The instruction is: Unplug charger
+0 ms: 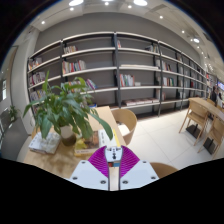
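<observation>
— Fingers (104, 160) of the gripper (113, 157) look nearly together, holding nothing?
— Yes, raised over the table (50, 160), probably searching. Left stands a plant (65, 108); far behind, bookshelves (110, 70).
— Charger?
— None visible.

Nothing readable here: the books on the shelves (110, 60) sit well beyond the gripper, their spines too small to make out, and no label, brand or number shows anywhere else.
</observation>
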`<action>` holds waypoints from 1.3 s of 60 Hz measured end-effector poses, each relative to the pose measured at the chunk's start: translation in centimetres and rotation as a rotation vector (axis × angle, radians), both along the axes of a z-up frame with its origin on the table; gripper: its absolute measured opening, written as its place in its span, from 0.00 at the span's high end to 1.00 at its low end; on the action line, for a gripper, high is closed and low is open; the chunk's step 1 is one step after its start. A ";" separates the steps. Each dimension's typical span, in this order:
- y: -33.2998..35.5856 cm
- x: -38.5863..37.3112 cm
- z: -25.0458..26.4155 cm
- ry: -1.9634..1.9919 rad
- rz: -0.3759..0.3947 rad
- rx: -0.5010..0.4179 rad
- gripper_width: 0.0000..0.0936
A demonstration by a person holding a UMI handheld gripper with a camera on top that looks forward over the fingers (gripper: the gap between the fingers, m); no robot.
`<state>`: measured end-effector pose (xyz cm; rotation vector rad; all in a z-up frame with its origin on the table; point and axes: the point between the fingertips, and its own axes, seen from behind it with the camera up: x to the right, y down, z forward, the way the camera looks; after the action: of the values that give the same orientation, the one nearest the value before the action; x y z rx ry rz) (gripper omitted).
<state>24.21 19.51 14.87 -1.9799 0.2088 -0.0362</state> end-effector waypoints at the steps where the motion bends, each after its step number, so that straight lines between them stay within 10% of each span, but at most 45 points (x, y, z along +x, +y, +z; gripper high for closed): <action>1: 0.1 0.5 0.7 0.008 0.002 -0.034 0.89; 10: -2.6 1.3 -9.9 0.029 0.026 -0.164 0.87; 29: -3.3 -0.1 -13.8 0.047 0.069 -0.225 0.71; 40: -3.9 1.0 -9.3 0.025 -0.002 -0.189 0.06; 60: -15.7 -6.1 11.3 0.003 -0.012 0.098 0.09; 78: -30.2 -16.0 6.5 0.003 0.081 -0.028 0.08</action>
<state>8.16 -10.70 21.41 -2.0143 0.1299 0.0161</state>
